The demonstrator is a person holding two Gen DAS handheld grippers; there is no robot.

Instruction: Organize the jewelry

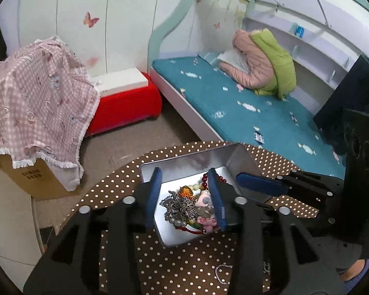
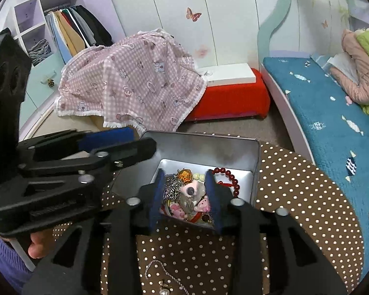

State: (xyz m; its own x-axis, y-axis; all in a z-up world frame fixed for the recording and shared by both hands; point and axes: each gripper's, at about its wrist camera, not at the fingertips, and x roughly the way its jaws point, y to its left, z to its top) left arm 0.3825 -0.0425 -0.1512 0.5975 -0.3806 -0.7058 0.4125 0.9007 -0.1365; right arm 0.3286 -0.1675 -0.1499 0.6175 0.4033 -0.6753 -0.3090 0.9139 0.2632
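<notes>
Mostly done, by my reading. I work over a round table point(image 2: 307, 196) with a brown dotted cover, and on it stands the open metal tin point(image 2: 209, 145) that takes the jewelry.

Contents of the tin, largest first: a heap of silver chain point(image 1: 178, 206) in the middle; a red bead bracelet point(image 2: 230, 175) against the right wall; pink figure charms point(image 2: 178, 210) toward the near edge; a small orange knot ornament point(image 1: 185, 191) with pale beads beside it. All of this lies inside the walls, so I count it as stored.

Left to do: a thin silver chain point(image 2: 160, 270) with a pearl drop point(image 2: 163, 291) lies on the cloth just short of the tin, near my wrists. The left view shows a loop of chain at the same near edge; I cannot tell if it is the same piece.

Left gripper point(image 1: 185, 194): jaws parted over the heap, nothing between the pads. I judge it released. Right gripper point(image 2: 185, 194): jaws apart as well, poised above the charms, pads pressing on nothing that I can see.

No lid in view; whether closing belongs to the task I cannot say.
</notes>
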